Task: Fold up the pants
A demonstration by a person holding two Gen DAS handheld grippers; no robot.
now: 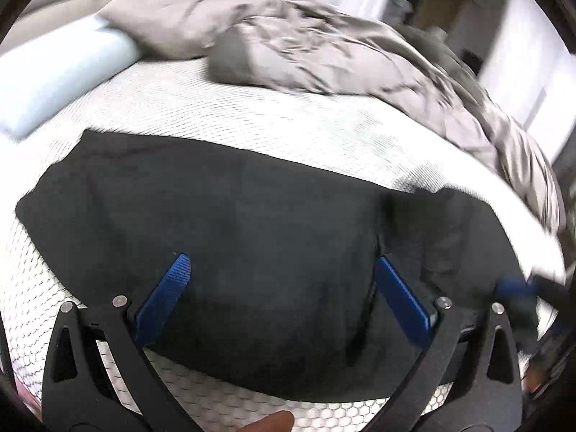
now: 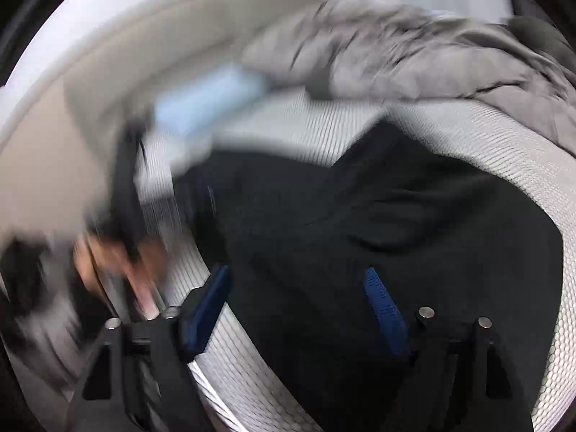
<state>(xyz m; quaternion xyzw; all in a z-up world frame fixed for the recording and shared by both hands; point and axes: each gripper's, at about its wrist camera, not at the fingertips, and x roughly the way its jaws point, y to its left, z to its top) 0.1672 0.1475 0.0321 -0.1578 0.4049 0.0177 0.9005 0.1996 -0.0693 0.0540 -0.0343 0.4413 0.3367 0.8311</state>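
Left wrist view: the far room is smeared by blur and the lens rim cuts off the corners. At the right edge a blurred blue-and-black shape, apparently the right hand-held gripper (image 1: 518, 284), is hard to make out. A fingertip (image 1: 270, 423) pokes in at the bottom edge. A rumpled grey duvet (image 1: 288, 32) lies across the far side of the bed (image 1: 252, 108), and a pale blue pillow (image 1: 61, 82) lies at the left. The pants (image 1: 234, 216), black and folded into a broad flat band, lie on the white honeycomb sheet. The left hand-held gripper (image 1: 282, 288) hovers over them, jaws wide apart and holding nothing.

Right wrist view: the left half is heavily blurred; a hand (image 2: 118, 255) around a dark frame there is barely readable. The duvet (image 2: 414, 61) and pillow (image 2: 208, 100) lie beyond. The pants (image 2: 360, 234) spread dark under the right hand-held gripper (image 2: 298, 291), whose blue pads stand well apart, gripping nothing.
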